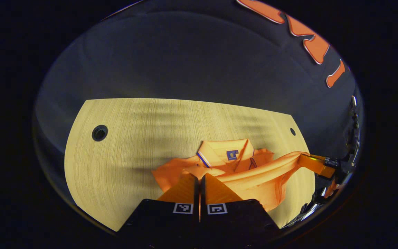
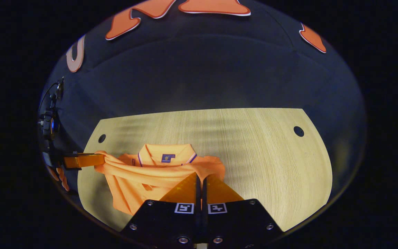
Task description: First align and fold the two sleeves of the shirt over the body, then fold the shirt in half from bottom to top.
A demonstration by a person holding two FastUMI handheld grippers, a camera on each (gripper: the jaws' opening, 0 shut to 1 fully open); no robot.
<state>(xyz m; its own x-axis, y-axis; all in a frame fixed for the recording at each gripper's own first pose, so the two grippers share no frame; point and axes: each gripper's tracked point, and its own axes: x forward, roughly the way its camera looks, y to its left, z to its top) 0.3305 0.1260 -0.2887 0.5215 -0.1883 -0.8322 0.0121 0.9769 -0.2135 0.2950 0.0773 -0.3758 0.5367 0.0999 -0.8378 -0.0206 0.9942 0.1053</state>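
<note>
one orange polo shirt [image 1: 240, 176] lies on a pale wooden table [image 1: 123, 162] in a dark-walled booth, its collar [image 1: 225, 154] toward the far edge and a single small blue tag [image 1: 232, 154] showing inside the neck. two grippers work it. in the left gripper view, the left gripper [image 1: 199, 177] has its two fingers drawn together to a thin slit, pinching a corner of the shirt's hem, while the right gripper [image 1: 314, 164] shows at the right edge of that view, nipping the other end of the same lifted hem, which runs taut between the two as one raised band above the shirt's body. in the right gripper view, the right gripper [image 2: 201, 178] likewise has its fingers nearly closed on the fabric, and the left gripper [image 2: 85, 160] appears at the left edge with cloth bunched at its tip. the shirt [image 2: 150, 173] sits toward the left half of the table [image 2: 271, 166] in that view, the lower part hanging in folds below the raised band and the collar [image 2: 167, 154] flat on the wood beyond it. two round holes pierce the tabletop near its far corners: a hole [image 1: 99, 132] at the left and a second hole [image 1: 292, 131] at the right in the left gripper view. sleeves cannot be made out separately in the gathered cloth.
</note>
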